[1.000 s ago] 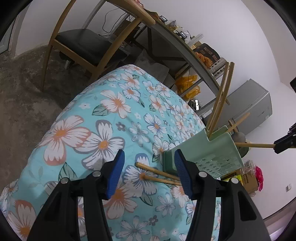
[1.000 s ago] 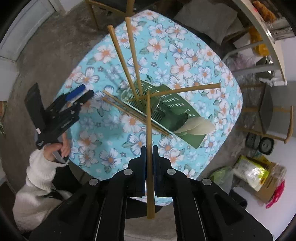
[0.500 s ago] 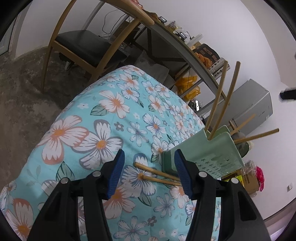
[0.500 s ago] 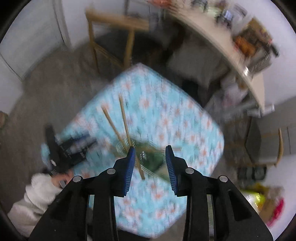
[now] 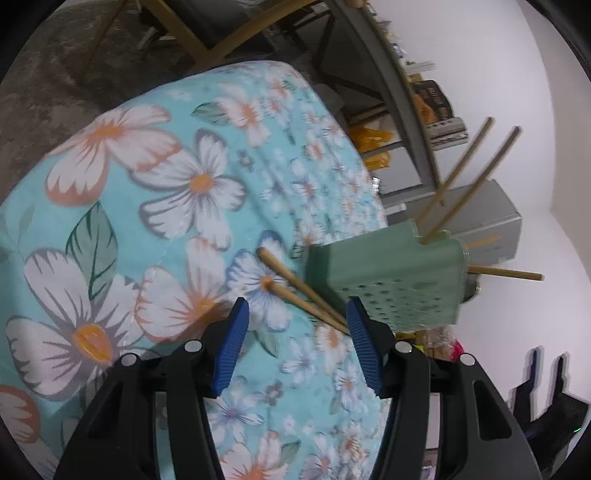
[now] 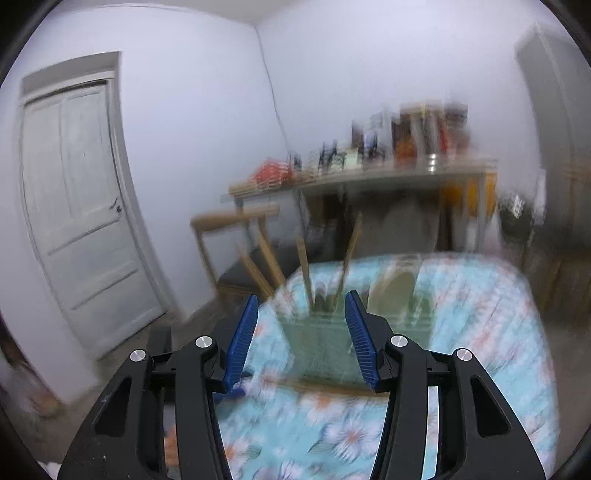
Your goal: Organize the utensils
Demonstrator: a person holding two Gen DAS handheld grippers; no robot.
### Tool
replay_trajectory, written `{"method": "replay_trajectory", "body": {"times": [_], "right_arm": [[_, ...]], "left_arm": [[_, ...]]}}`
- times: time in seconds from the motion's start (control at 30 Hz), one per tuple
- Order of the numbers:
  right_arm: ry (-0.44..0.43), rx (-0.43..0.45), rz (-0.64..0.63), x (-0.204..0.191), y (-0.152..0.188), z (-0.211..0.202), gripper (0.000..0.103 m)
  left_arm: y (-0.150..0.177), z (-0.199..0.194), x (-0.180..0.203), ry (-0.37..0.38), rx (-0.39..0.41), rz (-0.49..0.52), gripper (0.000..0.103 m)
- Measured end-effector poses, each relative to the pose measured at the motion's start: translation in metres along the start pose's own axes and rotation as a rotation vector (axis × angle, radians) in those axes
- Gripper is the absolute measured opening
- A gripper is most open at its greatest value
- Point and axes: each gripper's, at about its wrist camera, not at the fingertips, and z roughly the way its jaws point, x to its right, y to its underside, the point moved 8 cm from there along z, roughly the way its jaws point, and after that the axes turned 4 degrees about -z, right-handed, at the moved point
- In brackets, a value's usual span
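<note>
A pale green utensil holder (image 5: pixel 391 280) stands on the floral tablecloth (image 5: pixel 177 192), with several wooden chopsticks (image 5: pixel 476 177) sticking out of it. Two more chopsticks (image 5: pixel 295 284) lie on the cloth beside its base. My left gripper (image 5: pixel 297 321) is open just short of that loose pair, with nothing pressed between its blue pads (image 5: pixel 231 347). In the blurred right wrist view my right gripper (image 6: pixel 301 325) has its jaws opening and nothing between them; the green holder (image 6: pixel 332 332) with its upright chopsticks (image 6: pixel 304 269) sits beyond it.
A wooden chair (image 5: pixel 207 33) stands past the table's far edge. A grey shelf unit (image 5: pixel 399 110) with packets and a grey box (image 5: pixel 491 218) line the white wall. In the right wrist view there is a white door (image 6: pixel 81 206), a chair (image 6: pixel 236 243) and a cluttered bench (image 6: pixel 388 173).
My right gripper let go of the chopstick it held, opened, and swung from looking down on the table to looking level across it. My left gripper dropped closer to the two loose chopsticks.
</note>
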Motion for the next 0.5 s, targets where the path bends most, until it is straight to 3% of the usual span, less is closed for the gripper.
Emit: {"method": "replay_trajectory", "body": {"times": [0.17,0.37,0.47,0.5], "right_arm": [[-0.017,-0.172,-0.068,0.028,0.048,0.066,0.047],[0.077,-0.24,0.024,0.085,0.079,0.066,0.047],[0.173,-0.247,0.042,0.11,0.085,0.061,0.047],[0.174,-0.253,0.055,0.115,0.087,0.06,0.047]], "left_arm": [[0.004,0.012,0.003,-0.047,0.032,0.046,0.052],[0.001,0.023,0.005,-0.065,0.116,0.032,0.045],[0.001,0.03,0.005,-0.076,0.148,0.021,0.031],[0.002,0.032,0.002,-0.084,0.159,0.007,0.017]]}}
